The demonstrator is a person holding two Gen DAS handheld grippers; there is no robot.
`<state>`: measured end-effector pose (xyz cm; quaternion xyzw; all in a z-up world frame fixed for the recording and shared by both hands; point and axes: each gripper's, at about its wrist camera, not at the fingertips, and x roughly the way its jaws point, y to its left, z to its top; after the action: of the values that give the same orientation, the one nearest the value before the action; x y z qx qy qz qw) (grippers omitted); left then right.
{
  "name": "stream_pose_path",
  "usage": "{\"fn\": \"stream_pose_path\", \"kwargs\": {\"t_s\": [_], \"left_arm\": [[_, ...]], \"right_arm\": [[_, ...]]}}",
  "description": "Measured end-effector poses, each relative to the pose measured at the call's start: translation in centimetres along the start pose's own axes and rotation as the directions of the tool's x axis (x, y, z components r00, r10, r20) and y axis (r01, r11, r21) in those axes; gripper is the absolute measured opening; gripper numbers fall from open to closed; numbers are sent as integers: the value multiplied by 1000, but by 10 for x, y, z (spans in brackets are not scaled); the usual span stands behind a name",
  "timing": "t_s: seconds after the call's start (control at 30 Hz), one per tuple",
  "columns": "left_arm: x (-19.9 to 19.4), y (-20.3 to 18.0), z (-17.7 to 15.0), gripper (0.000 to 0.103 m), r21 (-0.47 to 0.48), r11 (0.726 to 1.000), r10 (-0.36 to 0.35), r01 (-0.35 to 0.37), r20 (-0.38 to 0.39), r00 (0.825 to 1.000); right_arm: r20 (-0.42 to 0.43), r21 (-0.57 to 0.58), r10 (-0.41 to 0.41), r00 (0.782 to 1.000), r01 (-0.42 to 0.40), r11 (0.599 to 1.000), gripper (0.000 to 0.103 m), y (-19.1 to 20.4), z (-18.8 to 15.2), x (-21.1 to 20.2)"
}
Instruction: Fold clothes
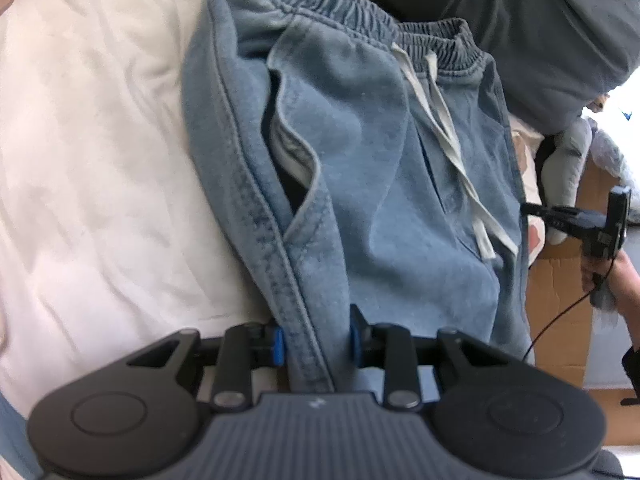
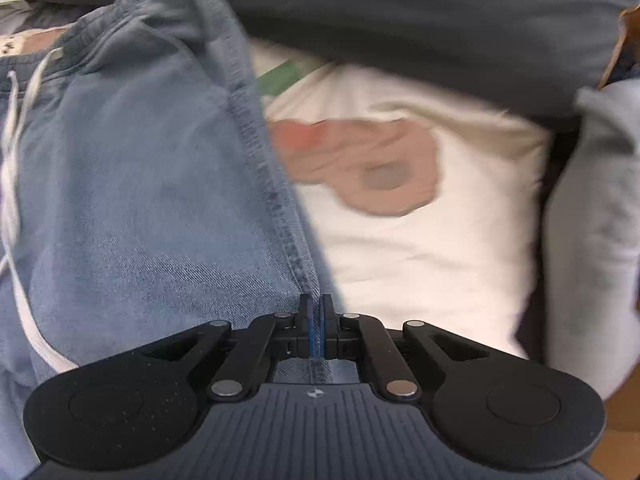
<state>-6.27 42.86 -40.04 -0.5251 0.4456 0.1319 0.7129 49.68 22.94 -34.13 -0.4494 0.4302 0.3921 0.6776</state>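
Light blue denim-look shorts (image 1: 360,152) with an elastic waistband and a white drawstring (image 1: 448,136) lie on a white bedsheet (image 1: 88,128). My left gripper (image 1: 316,340) is closed on a bunched fold of the shorts' side seam below the pocket opening; the cloth fills the gap between the blue pads. In the right wrist view my right gripper (image 2: 316,328) is shut tight on the other side seam of the shorts (image 2: 132,208), with a thin edge of cloth between the pads. The right gripper (image 1: 528,209) also shows at the shorts' far edge in the left wrist view.
A dark grey garment (image 1: 520,20) lies across the waistband end. Beside the shorts is a white shirt with an orange print (image 2: 400,200) and a light grey garment (image 2: 592,220). A cardboard box (image 1: 560,300) stands past the bed edge, near a person's forearm (image 1: 624,280).
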Motion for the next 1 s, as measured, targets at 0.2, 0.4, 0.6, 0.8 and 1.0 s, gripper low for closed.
{"fn": "stream_pose_path", "kwargs": {"t_s": [0.2, 0.4, 0.6, 0.8, 1.0], "left_arm": [[4, 1, -1, 46, -5, 1000, -18, 18, -5, 1000], [4, 6, -6, 55, 17, 999, -30, 30, -8, 1000], [1, 14, -12, 55, 10, 998, -54, 54, -32, 998], [4, 14, -20, 46, 21, 997, -73, 75, -78, 994], [1, 21, -27, 20, -8, 997, -71, 71, -92, 993]], "right_arm": [[20, 28, -75, 997, 74, 997, 0, -24, 18, -6], [2, 52, -46, 999, 46, 998, 4, -27, 15, 26], [39, 149, 30, 999, -35, 988, 47, -55, -2, 10], [3, 126, 84, 996, -84, 988, 60, -59, -27, 15], [-27, 47, 88, 996, -87, 995, 69, -49, -39, 14]]}}
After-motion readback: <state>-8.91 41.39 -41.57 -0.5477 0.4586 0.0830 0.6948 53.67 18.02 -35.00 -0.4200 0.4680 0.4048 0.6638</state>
